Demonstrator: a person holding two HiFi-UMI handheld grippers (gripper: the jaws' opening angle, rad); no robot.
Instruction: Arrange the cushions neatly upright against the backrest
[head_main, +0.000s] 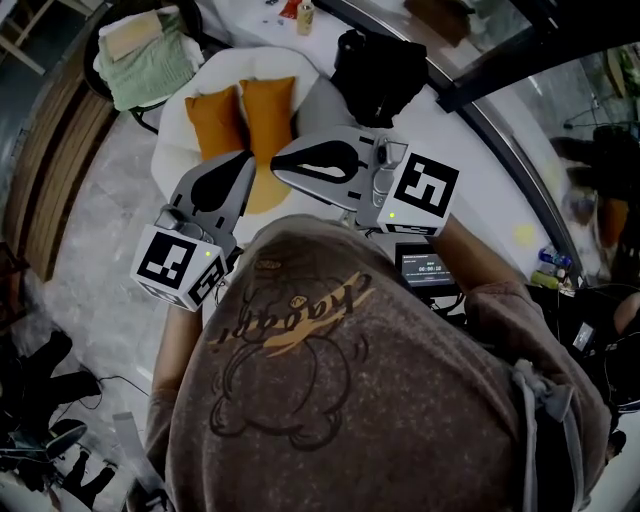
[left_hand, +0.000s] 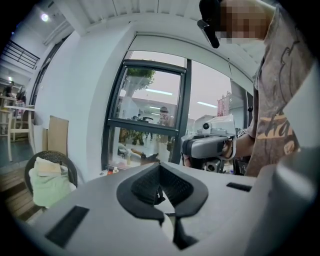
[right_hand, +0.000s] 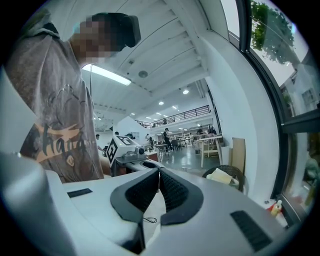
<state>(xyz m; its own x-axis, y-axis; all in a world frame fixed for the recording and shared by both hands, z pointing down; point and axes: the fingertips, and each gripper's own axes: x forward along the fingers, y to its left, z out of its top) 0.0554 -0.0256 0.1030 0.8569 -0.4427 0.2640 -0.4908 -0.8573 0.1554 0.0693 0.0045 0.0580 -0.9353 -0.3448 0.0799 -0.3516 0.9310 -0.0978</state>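
looking down, we see the left gripper (head_main: 245, 165) and the right gripper (head_main: 282, 168) side by side above the white chair (head_main: 225, 65), each with its jaws pressed together and nothing between them. two orange cushions (head_main: 215, 120) stand next to each other, touching, against the chair's backrest, just beyond the gripper tips.

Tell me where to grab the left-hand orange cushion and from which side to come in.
Probably its free outer edge near the upper corner, coming from the front-left. The left orange cushion leans on the white backrest with the right orange cushion close against its inner edge, so those sides are blocked. The left gripper is shut and must open first.
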